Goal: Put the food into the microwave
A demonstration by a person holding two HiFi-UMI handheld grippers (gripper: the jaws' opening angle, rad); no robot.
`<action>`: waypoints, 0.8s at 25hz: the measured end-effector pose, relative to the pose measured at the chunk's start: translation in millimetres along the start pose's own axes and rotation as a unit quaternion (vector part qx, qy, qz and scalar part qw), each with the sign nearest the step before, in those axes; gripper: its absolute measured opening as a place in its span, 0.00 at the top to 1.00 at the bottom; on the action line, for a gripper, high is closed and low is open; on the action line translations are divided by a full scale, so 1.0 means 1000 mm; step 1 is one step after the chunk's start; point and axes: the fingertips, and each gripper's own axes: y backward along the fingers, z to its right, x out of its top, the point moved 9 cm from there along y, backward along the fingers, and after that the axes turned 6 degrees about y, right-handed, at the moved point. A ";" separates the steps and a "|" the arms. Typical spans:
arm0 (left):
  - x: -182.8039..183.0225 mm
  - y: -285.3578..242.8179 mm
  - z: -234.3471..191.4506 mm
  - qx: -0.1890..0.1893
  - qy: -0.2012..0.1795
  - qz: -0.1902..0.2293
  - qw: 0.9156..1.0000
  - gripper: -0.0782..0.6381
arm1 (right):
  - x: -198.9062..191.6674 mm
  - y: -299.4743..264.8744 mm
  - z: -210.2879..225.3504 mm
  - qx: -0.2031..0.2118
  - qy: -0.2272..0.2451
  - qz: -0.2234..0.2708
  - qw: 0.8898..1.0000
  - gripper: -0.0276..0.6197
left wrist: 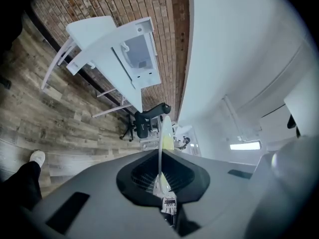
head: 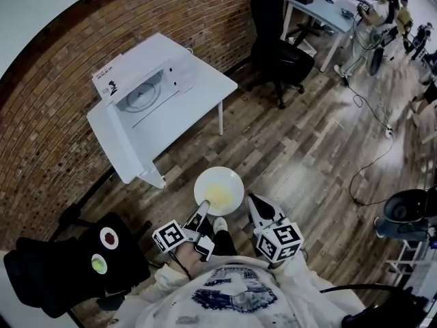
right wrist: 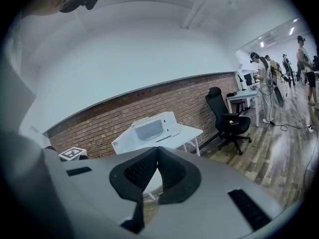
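Looking down past our chest, we find the left gripper (head: 202, 205) nearest, at 11 o'clock of our body. Its fingers are pinched tight on the near rim of a round white plate (head: 220, 178) that carries pale yellow food (head: 220, 197). In the left gripper view the plate stands edge-on between the dark ribbed pads (left wrist: 144, 176), which press on both of its faces. Just beside it, at 4 o'clock of the plate, the right gripper (head: 254, 201) has its fingers closed tip to tip, with nothing between them. We hold the plate in the air over the brown wooden plank floor (head: 307, 156). A white shoe (head: 220, 224) shows just under the plate's near edge.

At 8 o'clock of the plate sits a bulky black object (head: 68, 272) whose kind we cannot tell.

Well apart from the plate, at 10 o'clock of it, a white microwave oven (head: 147, 80) rests on a white rectangular table (head: 208, 84). The microwave's door is open, and the round turntable (head: 142, 96) shows inside the cavity. A red brick wall (head: 48, 128) runs behind the table.

Farther off, at 1 o'clock of the plate, stands a black swivel office chair (head: 276, 46). Farthest, at 2 o'clock, a white desk (head: 321, 9) has people (head: 379, 16) standing beside it.
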 end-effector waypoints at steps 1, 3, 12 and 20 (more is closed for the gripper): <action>0.010 -0.010 0.003 -0.006 0.006 -0.002 1.000 0.87 | 0.005 -0.015 0.002 0.002 0.000 -0.001 1.000 0.94; 0.031 -0.029 0.007 -0.015 0.013 -0.007 1.000 0.87 | 0.016 -0.042 0.005 0.003 0.000 -0.003 1.000 0.94; 0.108 -0.079 0.010 0.003 -0.002 -0.025 1.000 0.87 | 0.050 -0.116 0.017 -0.017 -0.001 -0.003 1.000 0.94; 0.138 -0.099 0.010 0.014 -0.022 -0.029 0.999 0.87 | 0.068 -0.143 0.023 -0.025 0.008 -0.001 1.000 0.94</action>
